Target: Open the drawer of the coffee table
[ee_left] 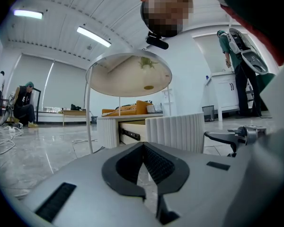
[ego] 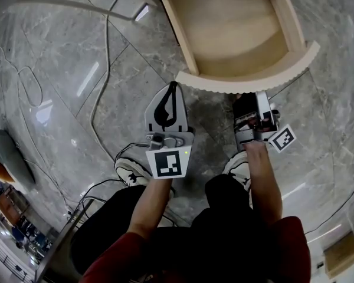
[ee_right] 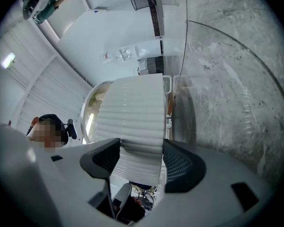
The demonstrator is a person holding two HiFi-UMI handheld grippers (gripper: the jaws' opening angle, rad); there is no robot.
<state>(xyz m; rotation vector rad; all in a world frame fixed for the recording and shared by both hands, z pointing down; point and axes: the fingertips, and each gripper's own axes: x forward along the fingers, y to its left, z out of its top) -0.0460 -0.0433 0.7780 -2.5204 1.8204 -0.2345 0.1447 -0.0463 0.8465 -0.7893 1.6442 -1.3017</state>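
The coffee table's drawer (ego: 236,28) stands pulled out, its pale wooden inside empty. Its curved ribbed front (ego: 253,75) faces me. My right gripper (ego: 252,96) reaches up to that front from below. In the right gripper view the ribbed front (ee_right: 132,112) fills the wide gap between the pads (ee_right: 180,167), and the right gripper (ee_right: 141,157) is shut on it. My left gripper (ego: 172,90) hangs to the left of the drawer, apart from it, shut and holding nothing. From the left gripper (ee_left: 143,148) I see the ribbed front (ee_left: 175,131) ahead and the right gripper (ee_left: 236,135) beside it.
Cables (ego: 100,99) run across the marble floor on the left, by a grey cushion (ego: 9,152). My shoes (ego: 130,173) stand below the grippers. A round side table (ee_left: 128,74) rises over the coffee table (ee_left: 106,129). People (ee_left: 236,70) stand in the background.
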